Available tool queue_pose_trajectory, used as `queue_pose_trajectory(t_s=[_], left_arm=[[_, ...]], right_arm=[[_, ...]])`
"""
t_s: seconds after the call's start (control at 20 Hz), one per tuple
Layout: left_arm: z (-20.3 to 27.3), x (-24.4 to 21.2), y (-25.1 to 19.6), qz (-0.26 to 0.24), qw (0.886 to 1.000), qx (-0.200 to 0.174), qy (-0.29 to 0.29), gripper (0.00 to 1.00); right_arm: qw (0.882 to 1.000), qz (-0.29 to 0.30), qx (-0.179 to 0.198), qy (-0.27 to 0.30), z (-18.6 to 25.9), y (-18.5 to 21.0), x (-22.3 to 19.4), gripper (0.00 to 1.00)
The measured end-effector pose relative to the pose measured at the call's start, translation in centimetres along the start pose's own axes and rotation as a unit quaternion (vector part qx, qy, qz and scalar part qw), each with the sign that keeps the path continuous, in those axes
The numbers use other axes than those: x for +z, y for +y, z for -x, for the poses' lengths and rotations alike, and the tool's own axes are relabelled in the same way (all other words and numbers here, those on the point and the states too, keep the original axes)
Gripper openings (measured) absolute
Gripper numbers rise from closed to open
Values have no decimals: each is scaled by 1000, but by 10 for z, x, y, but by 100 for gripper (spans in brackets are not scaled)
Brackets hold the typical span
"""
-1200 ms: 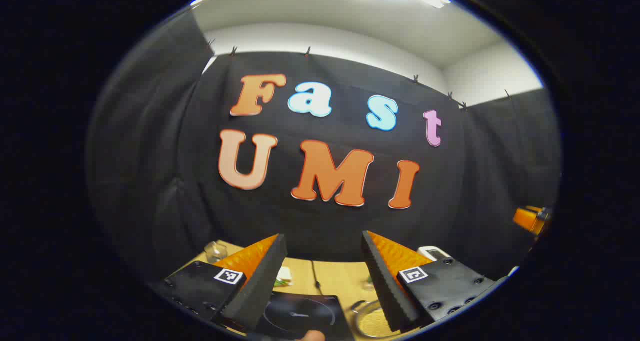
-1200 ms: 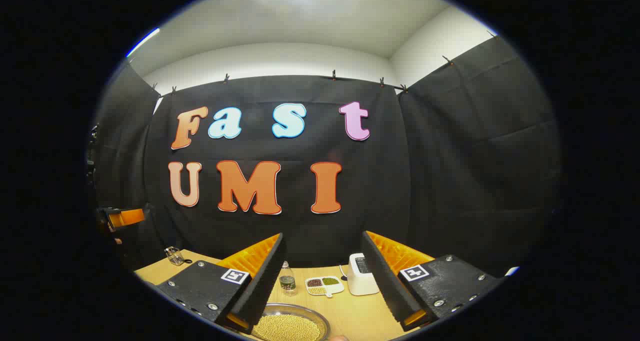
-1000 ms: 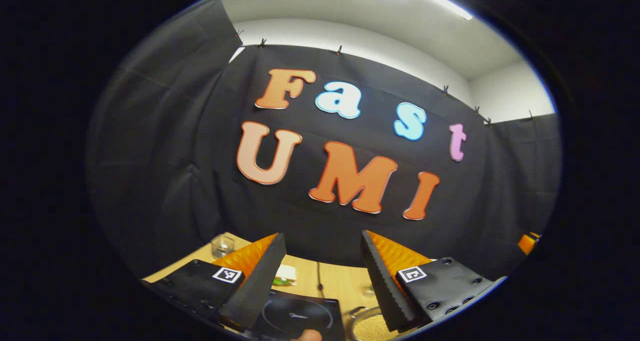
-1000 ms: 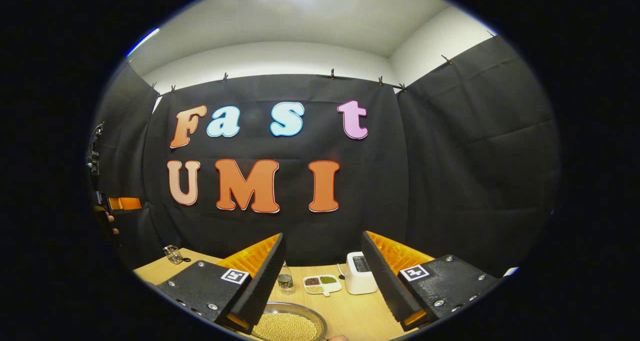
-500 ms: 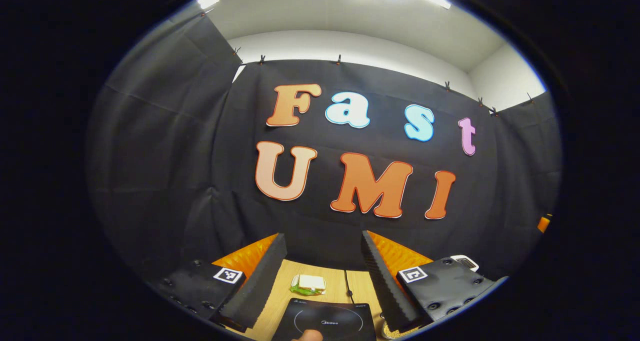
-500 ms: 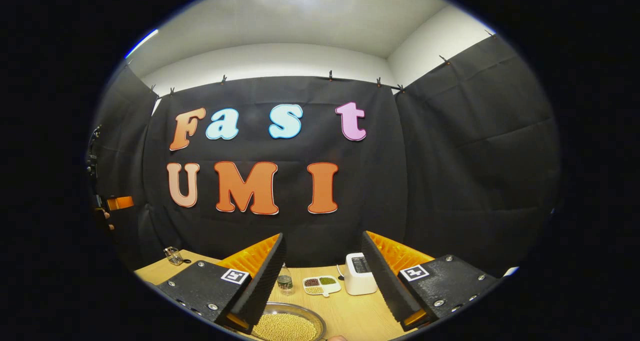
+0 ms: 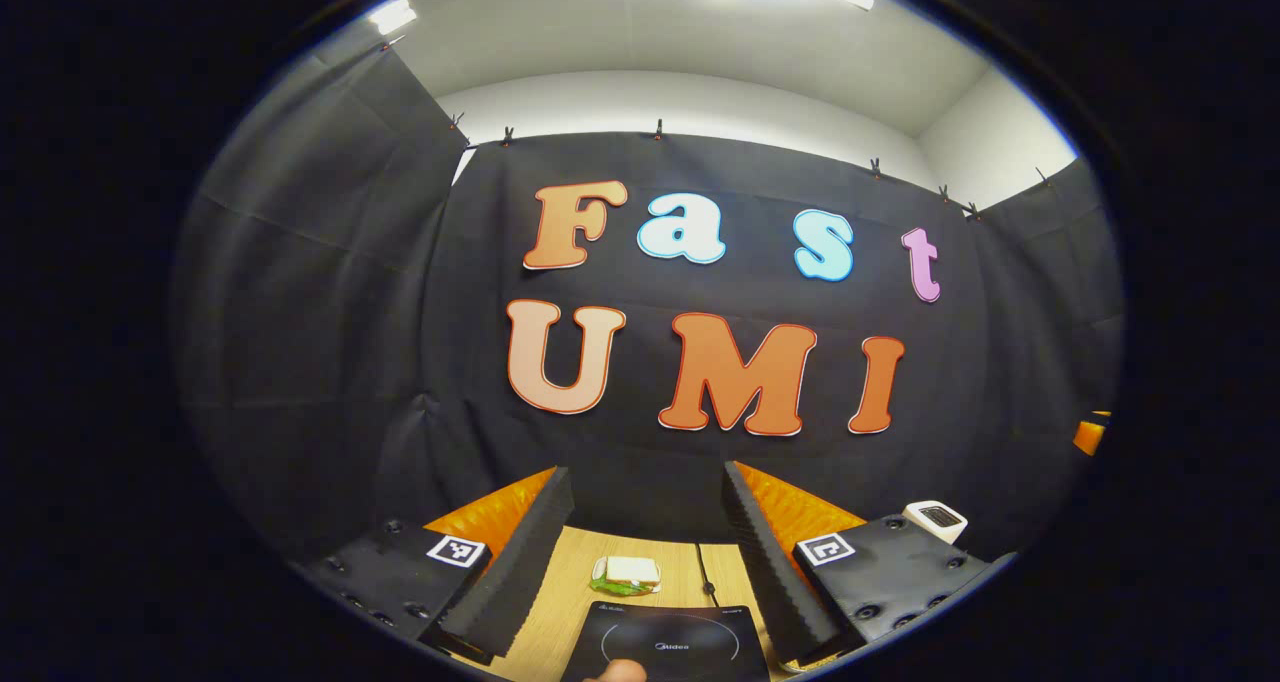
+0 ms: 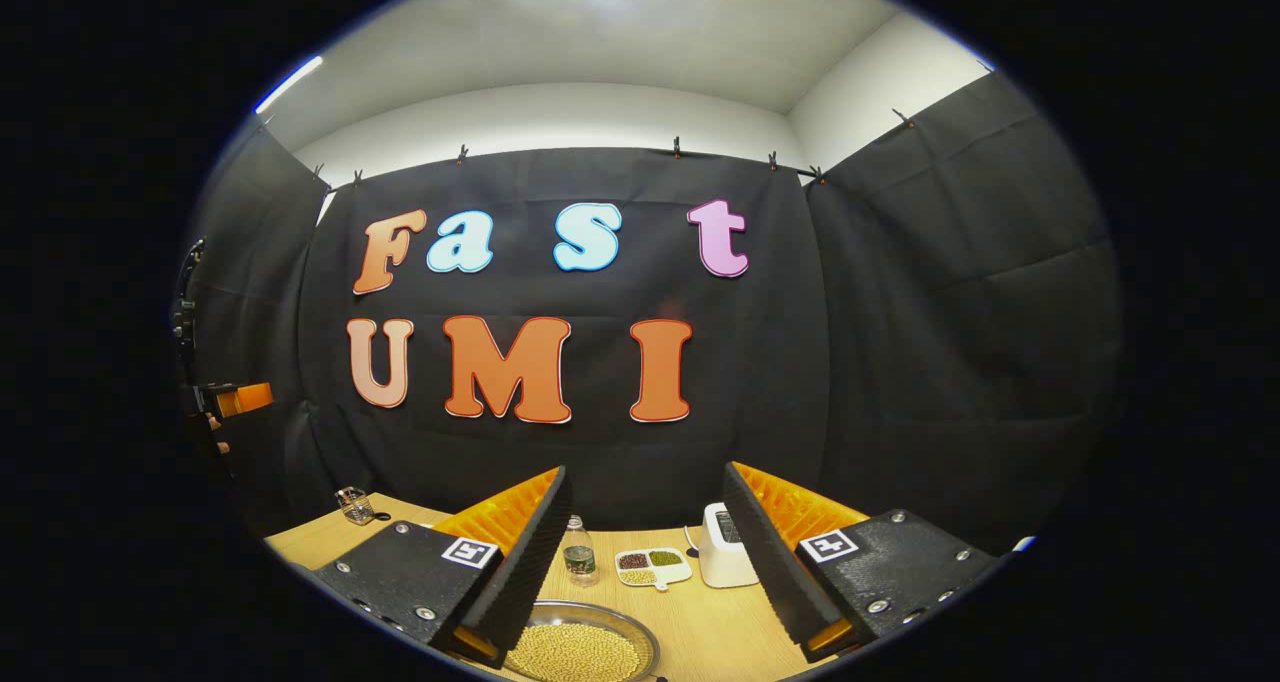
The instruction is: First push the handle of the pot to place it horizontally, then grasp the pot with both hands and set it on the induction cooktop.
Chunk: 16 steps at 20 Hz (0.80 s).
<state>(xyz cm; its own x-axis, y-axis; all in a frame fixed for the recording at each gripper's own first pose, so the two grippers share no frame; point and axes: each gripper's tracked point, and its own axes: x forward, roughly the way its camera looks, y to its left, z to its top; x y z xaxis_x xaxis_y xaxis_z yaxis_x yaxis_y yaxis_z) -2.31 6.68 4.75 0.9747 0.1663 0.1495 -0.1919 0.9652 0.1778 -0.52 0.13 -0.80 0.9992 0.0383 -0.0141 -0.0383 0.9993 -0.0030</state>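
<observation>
Left gripper (image 7: pixel 648 522): fingers spread wide, holding nothing, raised above the wooden table (image 7: pixel 560 602).
Induction cooktop (image 7: pixel 668 646): one flat black slab with a ring marking, lying on the table directly below the gap between the left fingers.
Behind the cooktop: one sandwich (image 7: pixel 626 572) on something green, and one dark cord (image 7: pixel 704 574) running toward the wall.
Right gripper (image 8: pixel 648 517): fingers also spread wide, holding nothing.
Pot (image 8: pixel 580 647): one shallow metal vessel filled with pale beans, on the table beneath the right gripper's left finger, which hides part of its rim; handle cannot be made out.
Farther back, right gripper view: one small bottle (image 8: pixel 577 558), one divided dish (image 8: pixel 645 566) with three kinds of beans, one white toaster (image 8: pixel 724 558).
Far left corner: one glass (image 8: pixel 353 504).
</observation>
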Motion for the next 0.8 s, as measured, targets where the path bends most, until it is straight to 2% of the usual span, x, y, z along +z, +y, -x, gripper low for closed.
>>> queue_pose_trajectory(t_s=[0.15, 0.2, 0.25, 0.35, 0.4, 0.5, 0.55, 0.6, 0.65, 0.7, 0.75, 0.8], left_arm=[[4, 8, 2, -5, 1000, -2, -12, 98], [5, 10, 2, -8, 1000, -1, -14, 98], [6, 10, 0, -9, 1000, -2, -15, 98], [7, 10, 1, -8, 1000, -4, -15, 98], [7, 10, 0, -7, 1000, -4, -16, 99], [6, 7, 0, -8, 1000, -4, -13, 99], [6, 7, 1, -9, 1000, -3, -12, 99], [7, 6, 1, -11, 1000, -2, -11, 97], [6, 5, 1, -12, 1000, -3, -11, 97], [6, 5, 1, -12, 1000, -3, -10, 97], [6, 5, 0, -11, 1000, -3, -10, 97], [6, 5, 0, -10, 1000, -4, -11, 99]], right_arm=[[1000, 2, 4, 4, 0, 1, -5, 91], [1000, 4, 2, 6, -1, 1, -8, 93], [1000, 5, 1, 8, -1, 0, -10, 81], [1000, 9, 5, 11, -3, 2, -14, 73], [1000, 10, 4, 13, -4, 0, -16, 65], [1000, 13, 7, 17, -4, 0, -21, 63], [1000, 13, 8, 17, -4, 1, -22, 49], [1000, 14, 8, 17, -4, -1, -23, 50], [1000, 15, 7, 17, -3, -2, -25, 34], [1000, 16, 6, 18, -3, -2, -27, 39], [1000, 17, 5, 19, -2, -3, -29, 29], [1000, 14, 4, 19, -1, -5, -31, 27]])
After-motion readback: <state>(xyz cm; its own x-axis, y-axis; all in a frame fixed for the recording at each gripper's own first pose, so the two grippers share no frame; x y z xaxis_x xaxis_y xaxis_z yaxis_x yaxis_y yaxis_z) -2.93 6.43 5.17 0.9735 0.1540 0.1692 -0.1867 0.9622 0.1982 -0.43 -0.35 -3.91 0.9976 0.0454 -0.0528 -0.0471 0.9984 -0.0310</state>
